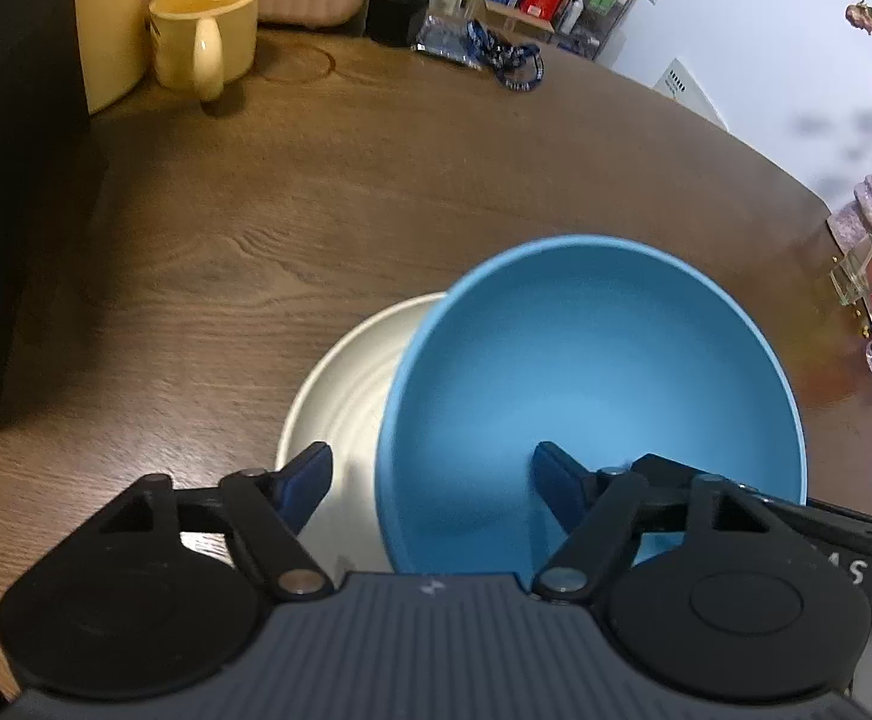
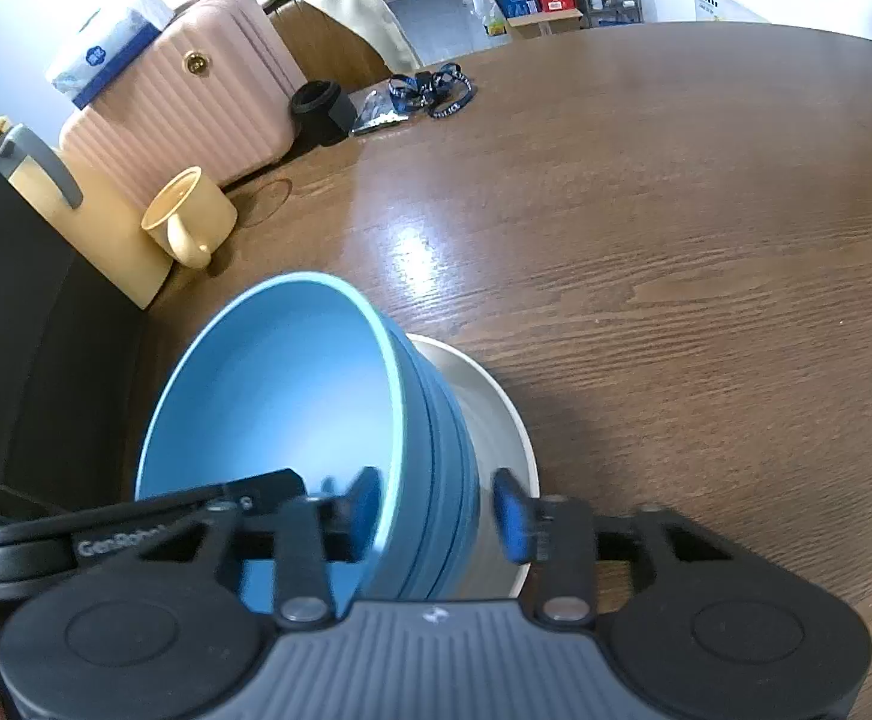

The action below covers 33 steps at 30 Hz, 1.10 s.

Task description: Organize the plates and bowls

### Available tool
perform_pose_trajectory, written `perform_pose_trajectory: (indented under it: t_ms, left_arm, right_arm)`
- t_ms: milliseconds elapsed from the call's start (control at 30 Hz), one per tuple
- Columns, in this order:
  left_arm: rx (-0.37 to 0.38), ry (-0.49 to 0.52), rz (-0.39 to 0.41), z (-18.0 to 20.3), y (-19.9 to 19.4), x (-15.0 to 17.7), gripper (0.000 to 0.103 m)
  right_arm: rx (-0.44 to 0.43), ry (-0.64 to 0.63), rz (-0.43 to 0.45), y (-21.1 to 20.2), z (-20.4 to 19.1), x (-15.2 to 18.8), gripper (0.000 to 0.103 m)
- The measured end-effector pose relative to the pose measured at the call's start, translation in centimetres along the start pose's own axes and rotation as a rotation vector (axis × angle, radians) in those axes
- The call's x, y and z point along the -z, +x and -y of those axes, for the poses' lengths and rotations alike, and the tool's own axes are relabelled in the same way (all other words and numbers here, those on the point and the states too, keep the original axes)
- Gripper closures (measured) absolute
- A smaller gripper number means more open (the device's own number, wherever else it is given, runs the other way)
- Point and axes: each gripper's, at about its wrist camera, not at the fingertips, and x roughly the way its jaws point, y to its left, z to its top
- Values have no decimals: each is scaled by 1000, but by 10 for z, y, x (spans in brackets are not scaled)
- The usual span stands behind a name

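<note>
A blue bowl [image 1: 592,378] sits tilted on a white plate [image 1: 346,396] on the brown wooden table. My left gripper [image 1: 433,483] is open, its fingers straddling the bowl's near left rim, one inside and one outside over the plate. My right gripper [image 2: 436,510] is open too, straddling the bowl's [image 2: 292,396] right wall, one finger inside, one outside above the plate [image 2: 496,420]. Neither pad visibly presses the wall.
A yellow mug [image 1: 205,30] [image 2: 190,216], a pink ribbed case [image 2: 196,102], a black cup [image 2: 325,108] and a blue lanyard [image 1: 508,60] stand at the table's far side. A black box [image 2: 28,312] is at left. Small items and a glass [image 1: 856,270] line the right edge.
</note>
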Motion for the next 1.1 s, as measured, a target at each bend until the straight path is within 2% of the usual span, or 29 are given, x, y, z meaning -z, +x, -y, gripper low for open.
perform_pose_trajectory:
  t_ms: [100,167,267,500,567,833,1100]
  left_arm:
    - [-8,8,21,-3,-5,0,14]
    - [-6,7,34,-6,-8,0,1]
    - [2,-5,59,-10,-15,1,0]
    - [47,4,136,-11,-33,4,0]
    - [42,13,160,-8,-39,5,0]
    - [28,41,265,3,-65,18,0]
    - [-20,57,378,26,-95,54,0]
  right_arm:
    - [-7,-5,23,-6,1,-1,33]
    - [-10,-7,42,-10,2,-1,19]
    - [-16,-5,66,-16,4,-2,14]
    - [-36,-16,139,-33,8,3,12]
    - [-30,-24,153,-38,9,5,0]
    - [-12,-76,252,-68,13,17,0]
    - [12,-134,374,-109,33,47,0]
